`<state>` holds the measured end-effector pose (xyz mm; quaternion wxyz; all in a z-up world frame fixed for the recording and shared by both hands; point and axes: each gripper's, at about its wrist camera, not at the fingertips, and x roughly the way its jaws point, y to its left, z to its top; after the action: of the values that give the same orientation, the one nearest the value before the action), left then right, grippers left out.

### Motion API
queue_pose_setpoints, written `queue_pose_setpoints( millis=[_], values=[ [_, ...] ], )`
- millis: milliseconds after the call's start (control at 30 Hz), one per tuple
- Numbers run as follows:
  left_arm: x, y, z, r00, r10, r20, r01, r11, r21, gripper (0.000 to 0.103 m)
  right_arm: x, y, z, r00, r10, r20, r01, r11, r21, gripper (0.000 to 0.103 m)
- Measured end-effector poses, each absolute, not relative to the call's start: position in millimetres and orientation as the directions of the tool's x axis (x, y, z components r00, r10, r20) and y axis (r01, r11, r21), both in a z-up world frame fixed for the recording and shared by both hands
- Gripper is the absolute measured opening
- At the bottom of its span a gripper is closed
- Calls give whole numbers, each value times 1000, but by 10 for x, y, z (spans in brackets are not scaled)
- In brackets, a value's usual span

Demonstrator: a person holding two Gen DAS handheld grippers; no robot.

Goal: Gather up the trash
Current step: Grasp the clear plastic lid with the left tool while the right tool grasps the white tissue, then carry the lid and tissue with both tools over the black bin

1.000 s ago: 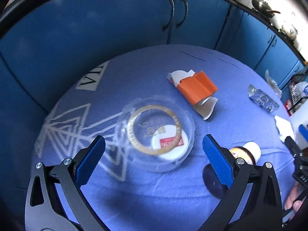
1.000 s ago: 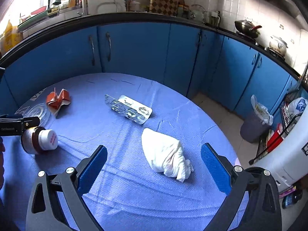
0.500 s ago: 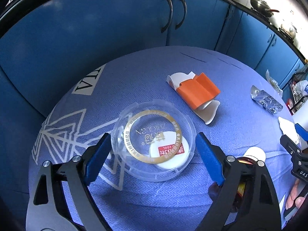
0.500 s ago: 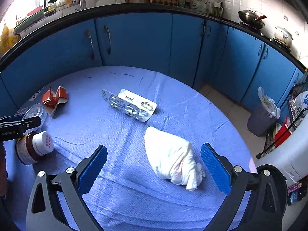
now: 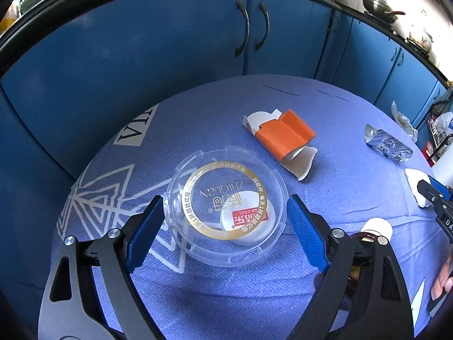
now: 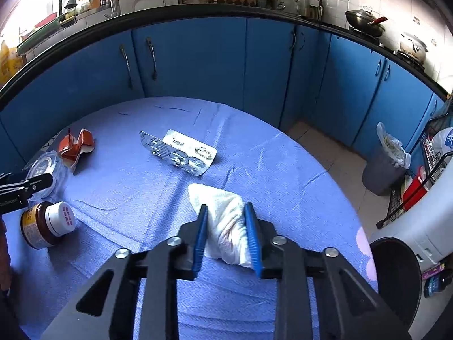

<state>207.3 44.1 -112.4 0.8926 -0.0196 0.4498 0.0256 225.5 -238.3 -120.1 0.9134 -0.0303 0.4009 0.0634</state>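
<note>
A clear round plastic lid [image 5: 226, 206] with a gold ring print lies on the blue tablecloth [image 5: 198, 119], tilted. My left gripper [image 5: 225, 215] is open, its blue pads on either side of the lid, the left pad near its rim. My right gripper [image 6: 226, 221] is shut on a crumpled white tissue [image 6: 223, 212] resting on the cloth. An orange and white torn carton [image 5: 283, 138], a silver blister pack [image 6: 178, 151] and a small brown jar with a white cap [image 6: 46, 226] lie on the table.
Blue kitchen cabinets [image 6: 198, 56] curve round behind the table. A grey bin with a bag liner [image 6: 385, 164] stands on the floor at the right. A black round container rim [image 6: 396, 263] sits by the table's right edge, next to a white appliance [image 6: 424, 221].
My left gripper moved forward so its pads now flank the clear lid. My right gripper moved onto the tissue and closed from wide open to pinching it.
</note>
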Motion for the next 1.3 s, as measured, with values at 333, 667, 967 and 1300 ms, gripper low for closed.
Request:
queue_pose_setpoints(
  millis=[333,667,967,1300],
  values=[
    [1912,427,-985,631,34,-775,-70,997,-13,85,2072,-2298,-1041,696,93,-712,-160,987,-27,22],
    [1665,352,-720,678,29,-735,-55,998,-12,86,1800,-2234,-821,720,118,-684,-197,980,-39,22],
    [1304,215,-620,689,17,-724,-38,999,-13,86,1473,-2248,-653,736,141,-663,-223,974,-41,22],
    [925,-36,-497,706,3,-708,-10,1000,-6,86,1137,-2350,-425,767,160,-622,-240,970,-46,22]
  ],
)
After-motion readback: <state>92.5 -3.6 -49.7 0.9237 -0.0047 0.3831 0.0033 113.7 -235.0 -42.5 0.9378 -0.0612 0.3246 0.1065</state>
